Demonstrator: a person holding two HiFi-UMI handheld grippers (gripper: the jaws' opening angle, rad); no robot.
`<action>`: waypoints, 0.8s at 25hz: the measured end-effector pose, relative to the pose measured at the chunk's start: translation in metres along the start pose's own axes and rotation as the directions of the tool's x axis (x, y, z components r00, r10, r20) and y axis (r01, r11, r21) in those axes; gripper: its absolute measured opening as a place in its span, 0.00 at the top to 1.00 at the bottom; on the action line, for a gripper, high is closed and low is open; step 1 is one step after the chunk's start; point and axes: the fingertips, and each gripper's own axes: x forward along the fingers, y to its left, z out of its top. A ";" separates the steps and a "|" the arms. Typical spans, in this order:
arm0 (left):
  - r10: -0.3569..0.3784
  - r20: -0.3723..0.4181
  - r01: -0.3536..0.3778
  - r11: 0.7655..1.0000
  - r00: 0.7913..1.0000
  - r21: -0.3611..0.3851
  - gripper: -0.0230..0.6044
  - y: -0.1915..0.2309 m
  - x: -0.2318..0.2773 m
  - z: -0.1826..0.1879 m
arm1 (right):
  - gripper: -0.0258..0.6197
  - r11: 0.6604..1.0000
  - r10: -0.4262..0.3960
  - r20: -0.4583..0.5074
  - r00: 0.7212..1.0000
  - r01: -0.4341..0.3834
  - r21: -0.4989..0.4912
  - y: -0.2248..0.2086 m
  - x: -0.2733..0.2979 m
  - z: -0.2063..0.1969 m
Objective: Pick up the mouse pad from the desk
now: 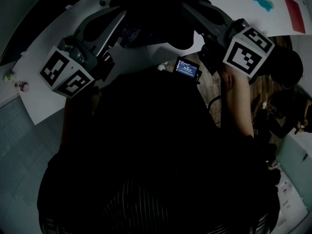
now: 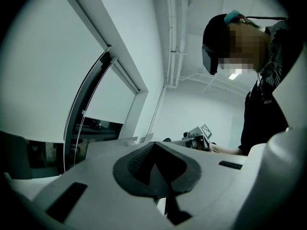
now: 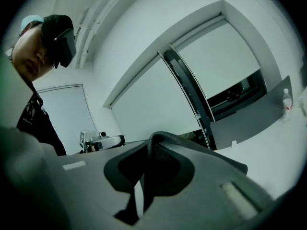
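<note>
a: where's the pad, and what have the tools got?

b: from my seat, the right gripper [image 3: 148, 143] is pinched down on a thin, dark-rimmed sheet that flops off to one side of its jaws. i take that for the mouse pad [image 3: 206, 158]. in the head view it's the floppy black shape out ahead of both tools, over the desk [image 1: 36, 77]. it's too dark for me to tell whether any of it touches the top.

a: and the left?

b: the left gripper [image 2: 154, 147] has its jaws closed on each other with nothing between them. i'd say it's only riding alongside, near the pad's other side.

a: why held up and tilted like that?

b: my guess is that a limp sheet sags, so nipping one edge and raising it keeps it off the surface. both gripper views look up at wall and ceiling, which fits.

a: and the room?

b: the desk is white and mostly bare. there's a small lit screen [image 1: 186, 68] near the middle, with a red sheet [image 1: 294, 12] and a teal smear [image 1: 263, 1] at the far corner. grey carpet tiles [image 1: 19, 145] lie below, and there's wood floor [image 1: 263, 87] to the right. the tall windows have pale blinds [image 3: 144, 104], and a bottle [image 3: 286, 102] stands on a far surface.
</note>
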 end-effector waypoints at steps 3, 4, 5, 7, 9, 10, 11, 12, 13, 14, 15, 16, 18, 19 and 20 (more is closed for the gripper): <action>0.005 0.007 -0.005 1.000 1.000 -0.001 0.95 0.000 0.000 0.004 | 0.93 1.000 0.000 0.006 1.000 0.000 -0.008 0.003 -0.002 0.008; 0.008 0.007 -0.007 1.000 1.000 -0.002 0.95 -0.002 0.000 0.007 | 0.93 1.000 0.000 0.006 1.000 0.000 -0.007 0.005 -0.004 0.011; 0.010 0.006 -0.010 1.000 1.000 -0.003 0.95 -0.002 0.000 0.009 | 0.93 1.000 0.000 0.006 1.000 0.000 -0.006 0.006 -0.005 0.013; 0.014 0.004 -0.014 1.000 1.000 -0.005 0.95 0.000 0.000 0.009 | 0.93 1.000 -0.002 0.005 1.000 0.002 -0.006 0.006 -0.005 0.015; 0.016 0.005 -0.016 1.000 1.000 -0.010 0.95 0.005 -0.001 0.004 | 0.93 1.000 -0.004 0.001 1.000 0.004 -0.011 0.005 -0.001 0.013; 0.017 0.006 -0.017 1.000 1.000 -0.013 0.95 0.008 -0.002 0.002 | 0.93 1.000 -0.005 -0.002 1.000 0.005 -0.014 0.004 0.001 0.012; 0.018 0.006 -0.018 1.000 1.000 -0.015 0.95 0.010 -0.002 0.002 | 0.93 1.000 -0.006 -0.004 1.000 0.005 -0.015 0.004 0.003 0.012; 0.018 0.005 -0.018 1.000 1.000 -0.016 0.95 0.012 -0.002 0.003 | 0.93 1.000 -0.006 -0.005 1.000 0.006 -0.015 0.004 0.005 0.014; 0.018 0.005 -0.018 1.000 1.000 -0.017 0.95 0.013 -0.002 0.005 | 0.93 1.000 -0.007 -0.004 1.000 0.006 -0.015 0.004 0.006 0.017; 0.018 0.005 -0.018 1.000 1.000 -0.016 0.95 0.014 -0.003 0.007 | 0.93 1.000 -0.006 -0.003 1.000 0.006 -0.017 0.005 0.007 0.019; 0.018 0.005 -0.018 1.000 1.000 -0.016 0.95 0.013 -0.003 0.007 | 0.93 1.000 -0.006 -0.002 1.000 0.006 -0.019 0.006 0.006 0.020; 0.018 0.005 -0.017 1.000 1.000 -0.016 0.95 0.011 -0.003 0.004 | 0.93 1.000 -0.005 -0.001 1.000 0.005 -0.023 0.006 0.005 0.018; 0.016 0.007 -0.016 1.000 1.000 -0.017 0.95 0.011 -0.002 -0.002 | 0.93 1.000 -0.003 0.002 1.000 0.003 -0.029 0.005 0.004 0.015; 0.016 0.007 -0.016 1.000 1.000 -0.018 0.95 0.011 -0.001 -0.004 | 0.93 1.000 -0.002 0.003 1.000 0.002 -0.030 0.004 0.004 0.015; 0.016 0.006 -0.016 1.000 1.000 -0.019 0.95 0.013 -0.001 -0.005 | 0.93 1.000 -0.002 0.004 1.000 0.002 -0.030 0.003 0.005 0.015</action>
